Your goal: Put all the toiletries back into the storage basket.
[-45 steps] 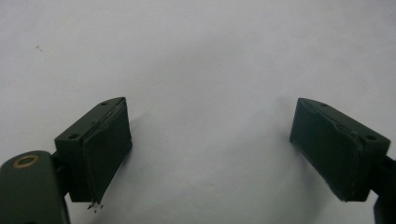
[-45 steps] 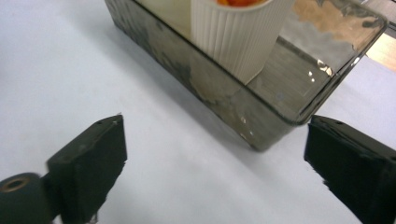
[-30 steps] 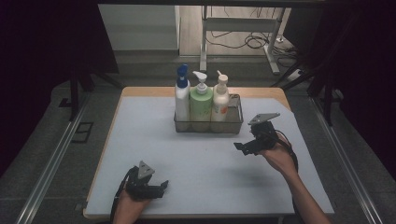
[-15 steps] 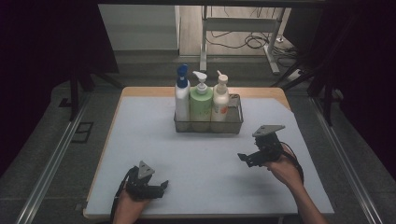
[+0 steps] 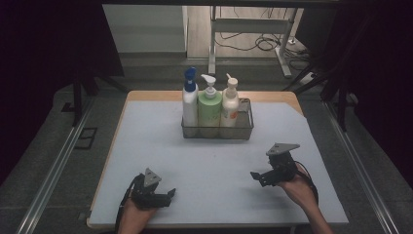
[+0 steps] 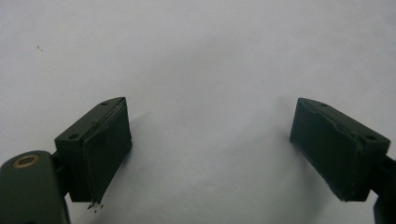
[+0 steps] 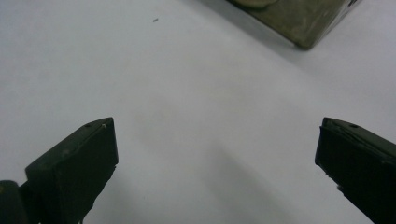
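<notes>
I see three pump bottles upright, touching side by side in the wire basket: blue-capped white bottle, green bottle, cream bottle.

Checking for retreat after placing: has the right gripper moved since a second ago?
Yes. The right gripper pulled back from the wire basket toward the table's near edge.

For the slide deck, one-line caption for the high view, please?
Left gripper and right gripper open over the table, short of a wire basket of three pump bottles.

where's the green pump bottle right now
In the high view, the green pump bottle stands mid-basket, between the blue-capped bottle and cream pump bottle, at the table's far centre.
</notes>
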Demonstrator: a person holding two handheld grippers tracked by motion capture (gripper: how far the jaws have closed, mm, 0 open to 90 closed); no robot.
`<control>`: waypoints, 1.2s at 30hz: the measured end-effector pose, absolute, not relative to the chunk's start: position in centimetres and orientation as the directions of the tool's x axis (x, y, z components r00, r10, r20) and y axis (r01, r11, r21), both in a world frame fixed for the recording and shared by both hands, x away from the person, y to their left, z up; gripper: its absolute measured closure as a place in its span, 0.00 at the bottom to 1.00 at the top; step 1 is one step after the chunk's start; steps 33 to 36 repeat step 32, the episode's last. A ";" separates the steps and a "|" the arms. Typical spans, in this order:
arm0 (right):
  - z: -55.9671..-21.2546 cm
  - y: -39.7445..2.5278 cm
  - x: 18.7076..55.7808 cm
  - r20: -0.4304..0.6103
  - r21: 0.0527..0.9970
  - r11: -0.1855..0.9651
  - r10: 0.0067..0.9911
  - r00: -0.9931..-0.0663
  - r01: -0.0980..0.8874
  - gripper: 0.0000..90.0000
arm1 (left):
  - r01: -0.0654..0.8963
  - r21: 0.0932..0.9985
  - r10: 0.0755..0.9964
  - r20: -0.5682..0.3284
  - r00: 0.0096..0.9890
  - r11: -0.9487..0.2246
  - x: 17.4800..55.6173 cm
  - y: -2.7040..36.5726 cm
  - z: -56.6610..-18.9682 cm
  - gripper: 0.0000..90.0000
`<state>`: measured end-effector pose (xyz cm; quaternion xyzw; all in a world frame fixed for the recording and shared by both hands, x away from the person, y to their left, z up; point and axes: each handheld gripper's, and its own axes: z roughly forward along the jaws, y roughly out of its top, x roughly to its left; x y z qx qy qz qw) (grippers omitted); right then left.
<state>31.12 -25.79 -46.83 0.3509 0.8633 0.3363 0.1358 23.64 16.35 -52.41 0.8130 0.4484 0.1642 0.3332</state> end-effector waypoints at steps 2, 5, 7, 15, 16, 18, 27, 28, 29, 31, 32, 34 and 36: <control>-47.3 -25.9 30.9 0.005 0.678 0.525 0.697 -0.717 0.515 0.00 | 0.620 0.689 0.839 -0.032 0.544 -0.376 23.6 16.4 -52.4 0.14; -48.1 -26.1 30.5 0.004 0.678 0.526 0.696 -0.718 0.514 0.00 | 0.619 0.690 0.838 -0.031 0.545 -0.377 23.6 16.4 -52.4 0.14; -48.5 -26.1 30.3 0.002 0.676 0.527 0.698 -0.716 0.515 0.00 | 0.619 0.690 0.839 -0.032 0.544 -0.375 23.6 16.4 -52.4 0.14; -50.2 -26.4 29.7 0.015 0.684 0.513 0.702 -0.712 0.520 0.00 | 0.619 0.690 0.839 -0.033 0.544 -0.374 23.6 16.4 -52.4 0.14; -50.4 -26.5 29.7 0.018 0.684 0.508 0.705 -0.709 0.523 0.00 | 0.619 0.690 0.839 -0.033 0.543 -0.374 23.6 16.4 -52.4 0.14; -50.7 -26.6 29.6 0.017 0.689 0.503 0.708 -0.706 0.522 0.00 | 0.619 0.690 0.839 -0.033 0.543 -0.374 23.6 16.4 -52.4 0.14; -52.2 -26.7 29.2 0.005 0.686 0.506 0.715 -0.699 0.522 0.00 | 0.620 0.690 0.839 -0.033 0.543 -0.374 23.6 16.4 -52.4 0.14; -52.2 -26.7 29.2 0.006 0.687 0.505 0.715 -0.699 0.523 0.00 | 0.620 0.690 0.839 -0.033 0.543 -0.374 23.6 16.4 -52.4 0.14; -52.2 -26.7 29.2 0.007 0.687 0.505 0.715 -0.699 0.523 0.00 | 0.619 0.690 0.839 -0.033 0.544 -0.375 23.6 16.4 -52.4 0.14; -52.2 -26.7 29.2 0.004 0.687 0.506 0.714 -0.700 0.521 0.00 | 0.620 0.689 0.839 -0.032 0.543 -0.375 23.6 16.4 -52.4 0.14; -52.2 -26.7 29.2 0.003 0.689 0.506 0.714 -0.700 0.519 0.00 | 0.620 0.689 0.839 -0.032 0.544 -0.376 23.6 16.4 -52.4 0.14; -52.2 -26.7 29.2 0.003 0.689 0.506 0.714 -0.700 0.519 0.00 | 0.620 0.689 0.839 -0.032 0.544 -0.376 23.6 16.4 -52.4 0.14; -52.2 -26.7 29.2 0.003 0.689 0.506 0.714 -0.700 0.519 0.00 | 0.620 0.689 0.839 -0.032 0.544 -0.376 23.6 16.4 -52.4 0.14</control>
